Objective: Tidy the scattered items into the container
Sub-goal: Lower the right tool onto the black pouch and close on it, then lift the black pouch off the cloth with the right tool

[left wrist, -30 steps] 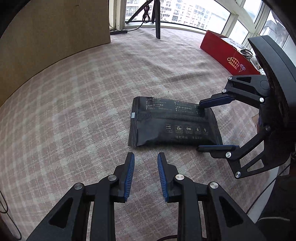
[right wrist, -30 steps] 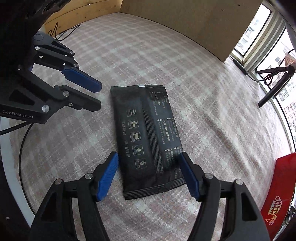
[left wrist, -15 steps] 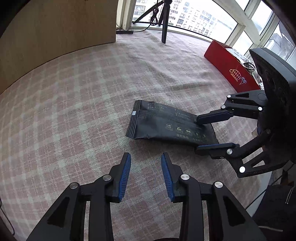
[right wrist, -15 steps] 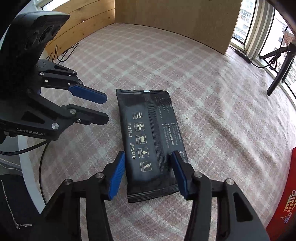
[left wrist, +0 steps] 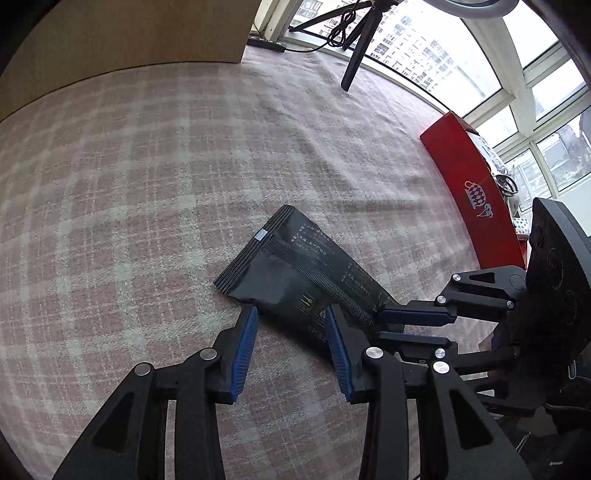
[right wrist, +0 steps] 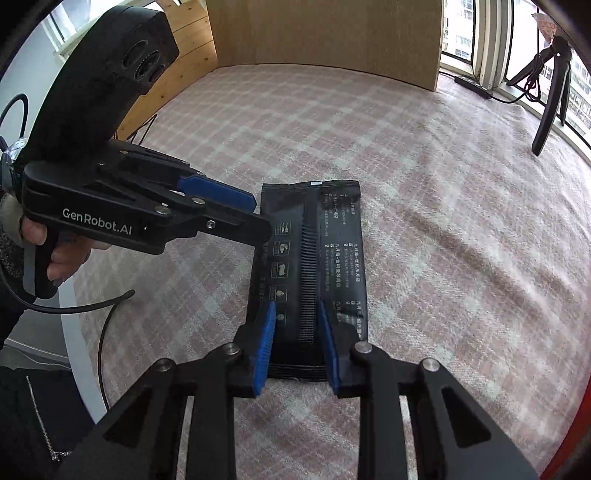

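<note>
A flat black packet (left wrist: 303,284) with small white print lies on the pink checked cloth. It also shows in the right wrist view (right wrist: 314,258). My right gripper (right wrist: 296,314) is shut on the packet's near end and holds that end lifted off the cloth; it also shows in the left wrist view (left wrist: 388,325). My left gripper (left wrist: 290,317) is open, its jaws reaching over the packet's long side edge; in the right wrist view (right wrist: 258,214) it sits at the packet's left edge. A red box (left wrist: 469,192) stands at the right.
A black tripod (left wrist: 354,51) with a cable stands by the windows. A brown board wall (left wrist: 122,33) rises at the back left. A power strip (right wrist: 472,85) lies by the window sill. A black cable (right wrist: 110,314) hangs off the table's left edge.
My right gripper closed on the packet's end and lifted it, tilting the packet. My left gripper moved in from the side until its open jaws reach the packet's edge.
</note>
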Demonstrator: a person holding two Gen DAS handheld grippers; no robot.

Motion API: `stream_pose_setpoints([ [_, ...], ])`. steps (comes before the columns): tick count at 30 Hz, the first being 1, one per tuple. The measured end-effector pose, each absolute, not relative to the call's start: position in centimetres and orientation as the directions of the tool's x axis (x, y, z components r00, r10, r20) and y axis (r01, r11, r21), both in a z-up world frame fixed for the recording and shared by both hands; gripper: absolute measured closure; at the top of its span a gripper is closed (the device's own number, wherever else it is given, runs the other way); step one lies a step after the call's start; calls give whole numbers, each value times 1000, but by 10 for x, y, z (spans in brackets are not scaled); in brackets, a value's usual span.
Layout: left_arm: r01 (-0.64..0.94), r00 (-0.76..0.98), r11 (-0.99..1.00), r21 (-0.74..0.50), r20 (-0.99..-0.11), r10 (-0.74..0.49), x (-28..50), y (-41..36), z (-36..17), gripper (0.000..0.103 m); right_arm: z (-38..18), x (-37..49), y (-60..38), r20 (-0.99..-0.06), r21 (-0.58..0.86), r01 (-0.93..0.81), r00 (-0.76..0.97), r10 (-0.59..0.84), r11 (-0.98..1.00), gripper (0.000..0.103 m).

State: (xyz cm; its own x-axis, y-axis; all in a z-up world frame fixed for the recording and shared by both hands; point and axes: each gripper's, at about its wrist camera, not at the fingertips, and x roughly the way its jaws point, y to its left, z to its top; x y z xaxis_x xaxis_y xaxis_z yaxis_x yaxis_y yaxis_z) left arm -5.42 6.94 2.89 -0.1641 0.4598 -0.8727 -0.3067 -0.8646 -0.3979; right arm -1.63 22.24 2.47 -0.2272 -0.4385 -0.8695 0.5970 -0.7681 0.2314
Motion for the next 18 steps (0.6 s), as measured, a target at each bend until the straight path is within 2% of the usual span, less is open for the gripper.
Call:
stream_pose_setpoints([
  [4,-311,-186,-885,-347,-891,415,-55,75,30,67,24,-23,230,-867,266,557,-219,-448,-787,91],
  [6,-321,-201,-894,-314,-900,388,-54,77,32,67,25,-25,231,-877,226,541,-249,-411,-810,77],
  [7,-326,-204,-896,-303,-903,379,-53,78,32,67,25,-27,233,-880,218,530,-258,-400,-820,58],
  [8,-331,-198,-893,-304,-903,381,-52,80,32,67,23,-29,236,-881,217,521,-260,-396,-825,50],
  [12,-363,-182,-892,-270,-918,352,-46,92,24,66,11,-38,242,-864,308,517,-200,-463,-799,50],
  [14,-372,-190,-890,-263,-917,351,-44,97,24,63,7,-42,239,-852,349,518,-171,-494,-781,58],
  [15,-372,-193,-891,-261,-917,349,-44,98,25,58,5,-43,238,-850,363,514,-160,-503,-777,62],
  [17,-376,-199,-890,-256,-916,348,-44,99,25,55,2,-45,237,-840,402,503,-130,-527,-765,76],
  [18,-378,-200,-889,-258,-915,351,-44,98,26,55,3,-42,237,-826,441,490,-105,-553,-752,77],
])
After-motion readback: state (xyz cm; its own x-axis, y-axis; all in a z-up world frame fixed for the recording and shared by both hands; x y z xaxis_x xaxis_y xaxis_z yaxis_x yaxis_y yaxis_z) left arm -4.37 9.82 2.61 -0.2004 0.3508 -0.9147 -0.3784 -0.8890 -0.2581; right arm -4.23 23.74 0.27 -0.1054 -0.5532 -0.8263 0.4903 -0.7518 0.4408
